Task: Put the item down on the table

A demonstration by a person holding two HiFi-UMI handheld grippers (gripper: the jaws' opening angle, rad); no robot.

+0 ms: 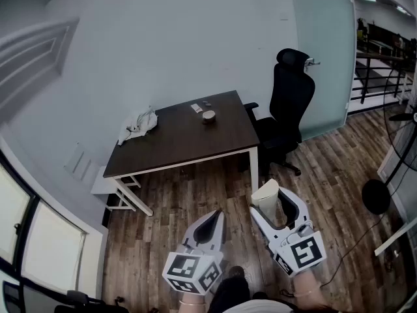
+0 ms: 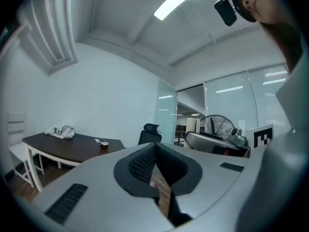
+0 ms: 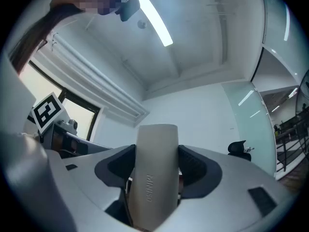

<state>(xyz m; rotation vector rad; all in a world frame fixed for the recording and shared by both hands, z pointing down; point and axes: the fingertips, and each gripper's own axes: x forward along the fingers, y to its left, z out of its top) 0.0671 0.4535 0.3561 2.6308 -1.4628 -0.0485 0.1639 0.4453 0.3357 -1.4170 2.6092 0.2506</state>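
Note:
My right gripper (image 1: 273,204) is shut on a tall cream-coloured case (image 1: 265,195), held upright between its jaws; in the right gripper view the cream case (image 3: 154,173) fills the gap between the dark pads. To its left, my left gripper (image 1: 212,223) has its jaws together with nothing between them, and the left gripper (image 2: 154,170) shows the same in its own view. Both are held above the wooden floor, well short of the dark brown table (image 1: 176,142) with white legs.
On the table lie a crumpled white cloth (image 1: 138,126), a small round object (image 1: 208,116) and a small flat item (image 1: 196,108). A black office chair (image 1: 287,109) stands at the table's right end. A standing fan (image 1: 391,142) is at the far right.

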